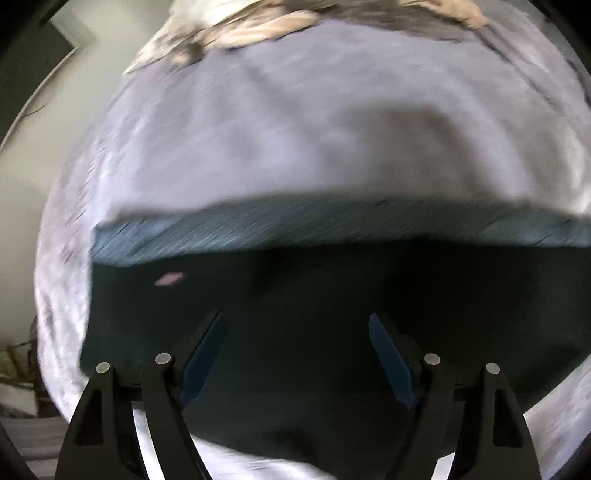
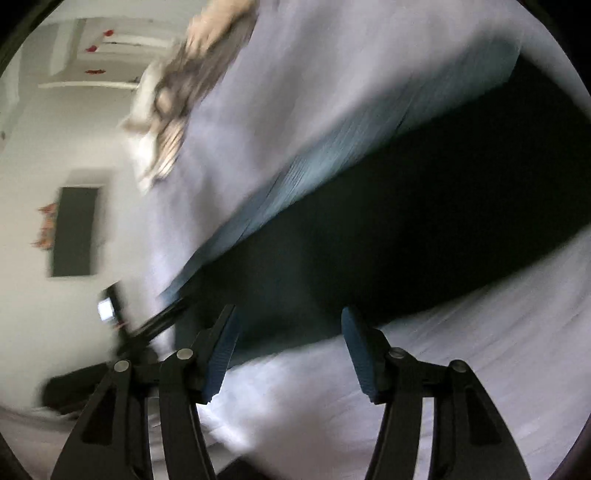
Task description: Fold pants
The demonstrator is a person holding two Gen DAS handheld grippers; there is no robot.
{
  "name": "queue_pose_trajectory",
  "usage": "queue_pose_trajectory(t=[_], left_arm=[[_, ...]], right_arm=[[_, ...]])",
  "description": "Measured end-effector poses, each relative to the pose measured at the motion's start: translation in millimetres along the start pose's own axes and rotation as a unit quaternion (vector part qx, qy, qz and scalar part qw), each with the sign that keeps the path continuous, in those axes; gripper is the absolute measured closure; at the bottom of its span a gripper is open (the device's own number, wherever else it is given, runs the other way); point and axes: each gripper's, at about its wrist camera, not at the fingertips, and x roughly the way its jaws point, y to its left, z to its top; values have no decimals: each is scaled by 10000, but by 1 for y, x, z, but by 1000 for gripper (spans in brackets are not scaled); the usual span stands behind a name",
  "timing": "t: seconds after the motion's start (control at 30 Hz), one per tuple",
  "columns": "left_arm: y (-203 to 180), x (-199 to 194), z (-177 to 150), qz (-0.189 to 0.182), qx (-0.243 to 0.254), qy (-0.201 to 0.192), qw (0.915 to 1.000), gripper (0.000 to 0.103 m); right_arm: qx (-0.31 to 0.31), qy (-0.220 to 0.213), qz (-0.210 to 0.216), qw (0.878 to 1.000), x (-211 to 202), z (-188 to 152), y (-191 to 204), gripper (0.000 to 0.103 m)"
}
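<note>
One pair of dark pants (image 1: 332, 302) with a teal waistband lies spread on the pale bedsheet (image 1: 295, 140) as I hold my two claws over it: left gripper (image 1: 295, 354) and right gripper (image 2: 288, 350), both with jaws apart, holding nothing. One rumpled blanket (image 1: 258, 26) lies beyond.

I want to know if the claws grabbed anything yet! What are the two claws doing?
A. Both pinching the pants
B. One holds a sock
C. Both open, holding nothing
C: the left claw and right claw both gape wide above the dark pants, nothing between their fingers.
</note>
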Motion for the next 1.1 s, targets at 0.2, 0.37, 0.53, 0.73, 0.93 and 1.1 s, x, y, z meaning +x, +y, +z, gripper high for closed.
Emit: queue_pose_trajectory(t=[0.2,0.37,0.53,0.73,0.93,1.1], left_arm=[[98,21,-24,396,-258,-99,9988,23],[136,50,-30,27,-288,-110,9995,4],[136,56,-29,-243,161,-273,9992,4],[143,65,-28,-495,131,-248,9984,0],[148,72,-20,-526,164,-267,9981,0],[150,68,-22,-480,386,-273,9977,0]], right_arm=[[411,874,670,9931,122,-73,36,42],[712,755,653,9925,176,-87,46,42],[950,489,523,9929,179,-87,52,88],[320,324,-60,9989,154,-91,64,83],[749,-149,271,9967,143,-90,33,32],[975,54,590,9935,159,-72,42,88]])
